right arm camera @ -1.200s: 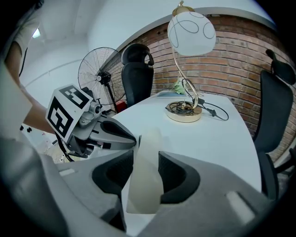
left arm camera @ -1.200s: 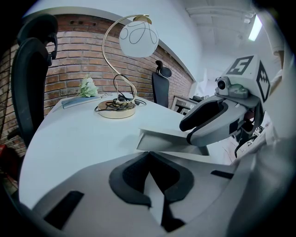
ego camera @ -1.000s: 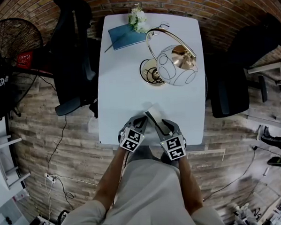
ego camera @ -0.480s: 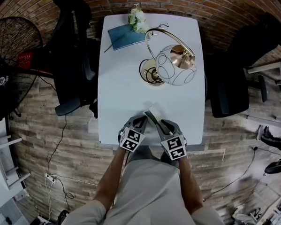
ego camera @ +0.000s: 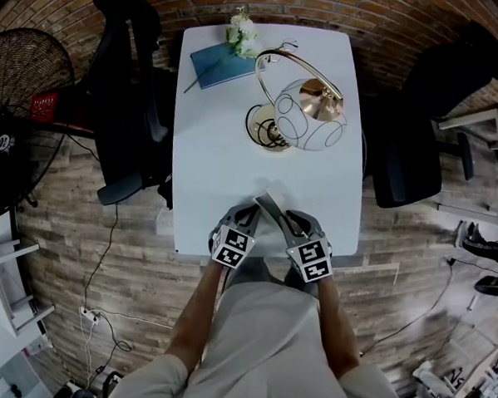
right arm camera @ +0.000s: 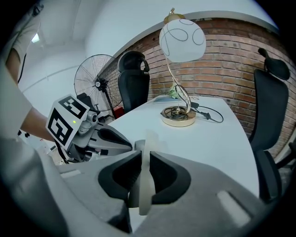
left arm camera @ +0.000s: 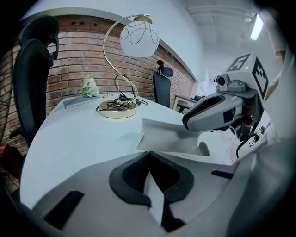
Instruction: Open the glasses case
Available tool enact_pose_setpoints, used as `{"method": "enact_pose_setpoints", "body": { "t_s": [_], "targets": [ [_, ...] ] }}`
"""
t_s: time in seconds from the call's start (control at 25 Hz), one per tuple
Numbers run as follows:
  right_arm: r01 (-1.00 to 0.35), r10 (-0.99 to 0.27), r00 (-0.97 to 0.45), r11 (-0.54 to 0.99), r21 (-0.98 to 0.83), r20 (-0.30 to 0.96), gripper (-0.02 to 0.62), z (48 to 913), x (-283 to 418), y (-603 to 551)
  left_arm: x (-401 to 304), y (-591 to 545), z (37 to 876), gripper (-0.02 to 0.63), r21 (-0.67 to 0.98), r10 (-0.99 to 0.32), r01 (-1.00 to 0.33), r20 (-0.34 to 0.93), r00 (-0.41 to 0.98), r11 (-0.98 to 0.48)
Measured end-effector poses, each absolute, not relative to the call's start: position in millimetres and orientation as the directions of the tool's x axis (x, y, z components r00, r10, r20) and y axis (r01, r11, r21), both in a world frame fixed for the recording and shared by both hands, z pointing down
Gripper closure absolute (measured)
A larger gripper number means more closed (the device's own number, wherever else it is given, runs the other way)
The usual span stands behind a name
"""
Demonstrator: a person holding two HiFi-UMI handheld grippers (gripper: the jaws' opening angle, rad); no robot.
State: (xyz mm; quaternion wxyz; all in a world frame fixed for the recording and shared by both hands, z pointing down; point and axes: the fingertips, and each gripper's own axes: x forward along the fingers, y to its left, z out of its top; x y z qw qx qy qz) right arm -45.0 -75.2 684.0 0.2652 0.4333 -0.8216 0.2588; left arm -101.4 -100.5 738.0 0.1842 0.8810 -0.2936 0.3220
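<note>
At the tabletop's [ego camera: 222, 162] six-o'clock edge we find the glasses case [ego camera: 269, 204]. The left tongs [left arm camera: 148, 155] are clamped on its edge, seemingly to steady it. The right tongs [right arm camera: 142, 162] have just been closing and pinch its thin flap, we judge for lifting. The lamp [ego camera: 298, 108] stands clear at twelve.

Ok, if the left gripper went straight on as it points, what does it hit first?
The glasses case, its raised flap right ahead of the left gripper; past it, probably bare table.

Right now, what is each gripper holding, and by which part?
Both grip the glasses case: the left gripper pinches its near edge; the right gripper, whose jaws have just been closing, clamps its thin upright flap.
</note>
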Motion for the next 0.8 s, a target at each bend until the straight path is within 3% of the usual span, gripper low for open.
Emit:
{"method": "enact_pose_setpoints", "body": {
  "t_s": [0.8],
  "targets": [
    [-0.875, -0.605, -0.436, 0.457, -0.157, 0.667, 0.566, 688.0, -21.6, -85.8, -101.3, -100.3, 737.6, 0.600, 0.140, -0.393, -0.635, 0.679, 0.620, -0.760]
  ]
}}
